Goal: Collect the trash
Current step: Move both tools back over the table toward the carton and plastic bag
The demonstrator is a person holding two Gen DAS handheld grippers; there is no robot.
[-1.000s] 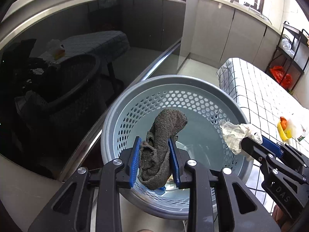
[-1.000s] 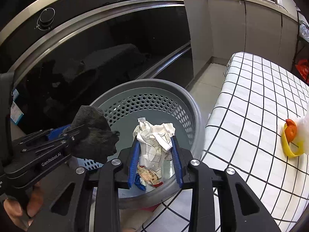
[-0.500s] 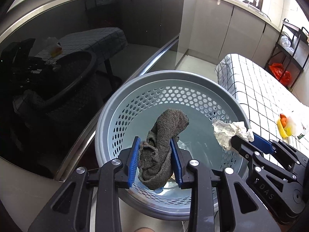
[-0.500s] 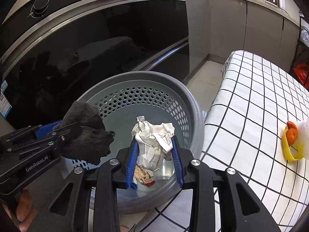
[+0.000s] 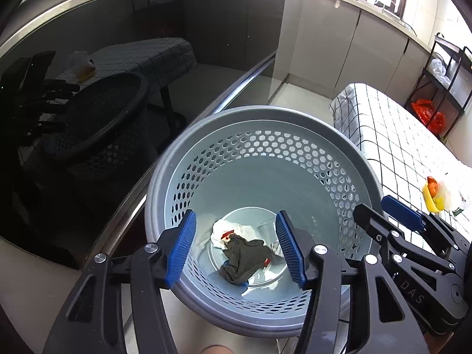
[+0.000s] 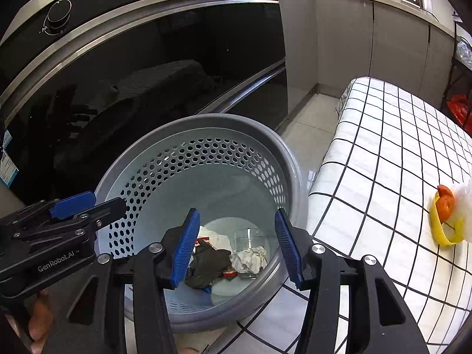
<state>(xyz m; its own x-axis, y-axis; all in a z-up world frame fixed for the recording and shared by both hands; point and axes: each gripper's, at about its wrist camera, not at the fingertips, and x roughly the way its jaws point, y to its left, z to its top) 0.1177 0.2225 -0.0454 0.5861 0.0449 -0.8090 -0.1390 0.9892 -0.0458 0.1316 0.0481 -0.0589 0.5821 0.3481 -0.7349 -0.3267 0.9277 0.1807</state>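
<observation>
as both jaws widen empty | left gripper (image 5: 236, 247), right gripper (image 6: 236, 247) above basket (image 5: 295, 118) | rag (image 5: 244, 258) below

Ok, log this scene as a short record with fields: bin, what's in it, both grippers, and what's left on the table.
bin: grey perforated basket, beside checked table
contents: dark cloth, crumpled paper, clear cup
left hand-held gripper: jaws opening, nothing between them
right hand-held gripper: jaws opening, nothing between them
left on table: yellow-and-orange scraps
</observation>
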